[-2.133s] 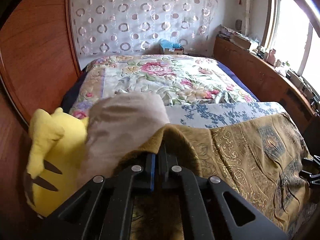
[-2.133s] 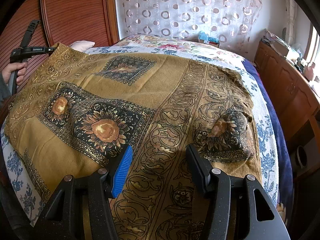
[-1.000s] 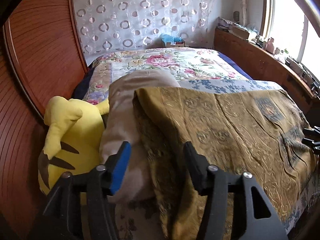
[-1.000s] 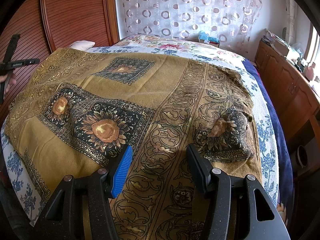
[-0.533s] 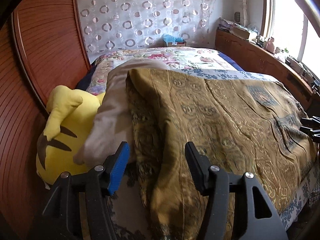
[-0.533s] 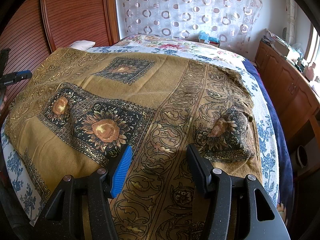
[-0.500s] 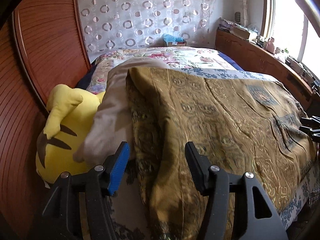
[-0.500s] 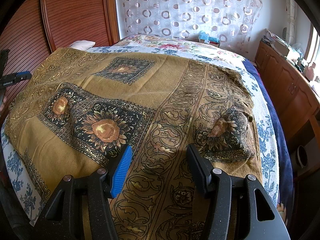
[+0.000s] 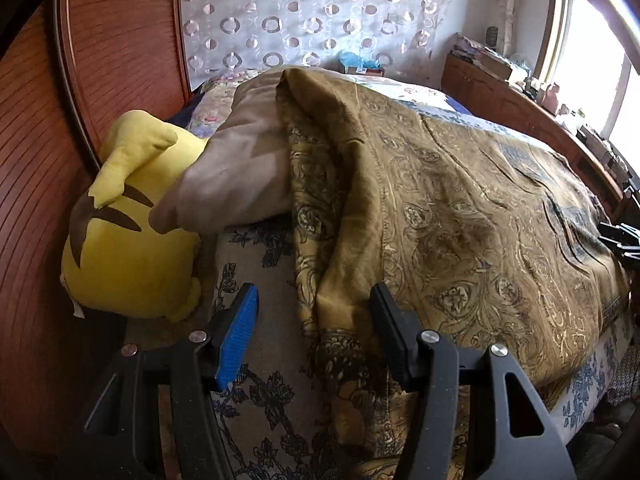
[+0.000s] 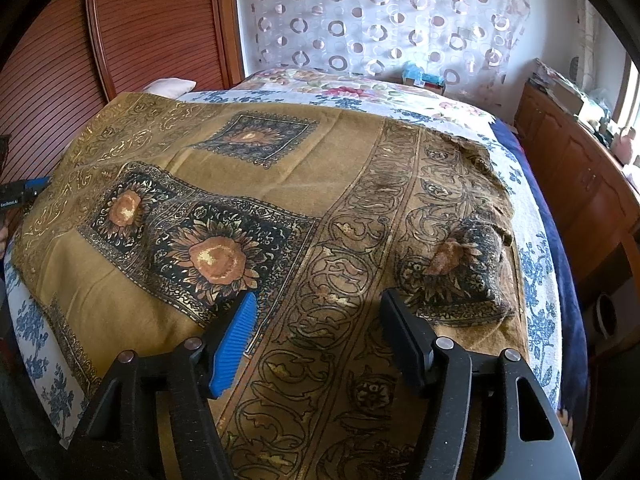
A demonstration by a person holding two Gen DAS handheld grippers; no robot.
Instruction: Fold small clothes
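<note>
1. the left claw (image 9: 314, 320) is spread wide, pinching nothing, with its jaws either side of the bunched edge of the golden patterned cloth (image 9: 460, 208).
2. the right claw (image 10: 316, 328) is also spread and grips nothing, held over the near part of the same cloth (image 10: 320, 184).
3. the cloth lies spread across the bed (image 10: 536, 248), on a blue floral sheet; its right corner is rumpled into a small hump.
4. at the left claw's side the cloth's edge drapes over a beige pillow (image 9: 240, 168).
5. a yellow plush toy (image 9: 128, 232) sits touching that pillow, against the wooden headboard (image 9: 36, 152).
</note>
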